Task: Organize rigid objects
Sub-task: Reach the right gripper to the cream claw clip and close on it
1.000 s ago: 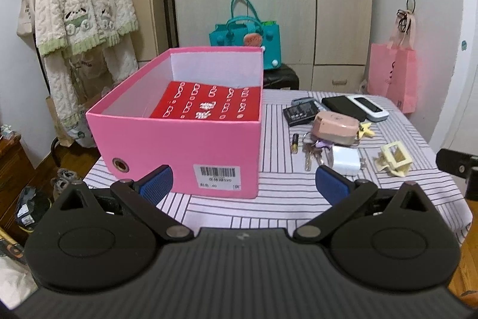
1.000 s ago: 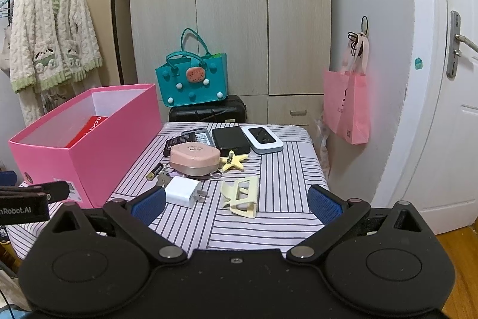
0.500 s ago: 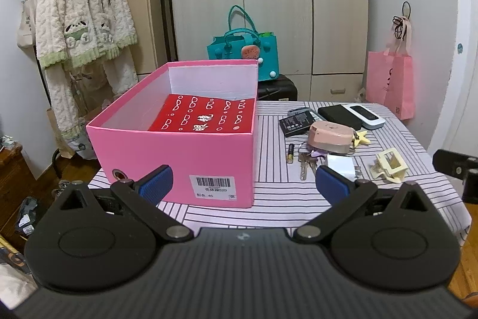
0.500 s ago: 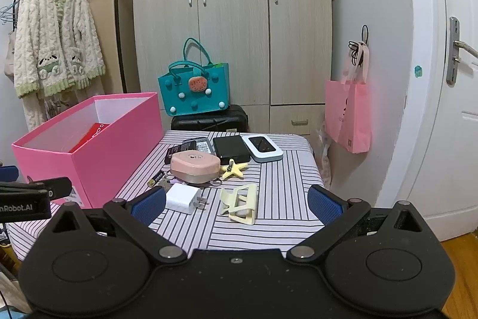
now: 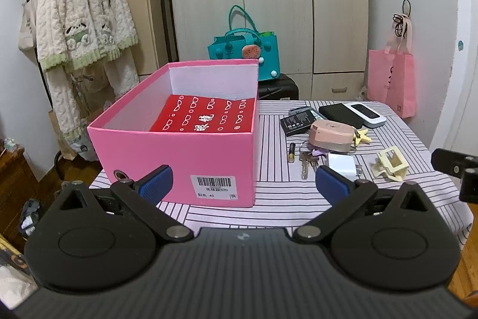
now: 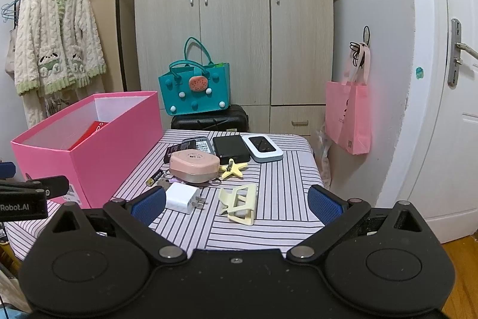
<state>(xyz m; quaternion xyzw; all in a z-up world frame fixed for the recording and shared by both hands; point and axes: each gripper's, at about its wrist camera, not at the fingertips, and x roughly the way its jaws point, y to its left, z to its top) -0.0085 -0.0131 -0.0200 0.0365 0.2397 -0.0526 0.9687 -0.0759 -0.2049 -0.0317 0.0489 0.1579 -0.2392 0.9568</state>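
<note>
So far nothing is held: the left tool (image 5: 243,180) hangs with its blue pads wide apart before the near wall of the pink box (image 5: 179,157), and the right tool (image 6: 237,202) is likewise spread, empty, above the near edge of the striped bench (image 6: 269,229). By my reading this is the opening step, with the loose things not yet gathered.

Nearest the right tool lie the white charger (image 6: 182,197) and, just beside it, the cream hair claw (image 6: 240,204). Behind them come a battery (image 6: 154,177) and what seem to be keys, half hidden under the pink case (image 6: 194,165), with a yellow star clip (image 6: 232,169) touching the case's right side. Farther back sit a black power bank (image 6: 230,149), a white device (image 6: 262,148) and a dark battery pack (image 5: 298,121). The box stands at the left of the bench, a red packet (image 5: 206,117) already inside.

The next move probably calls for the right tool to lower over the charger or claw, pads straddling its narrow sides, then close, lift and carry it left over the box rim.
</note>
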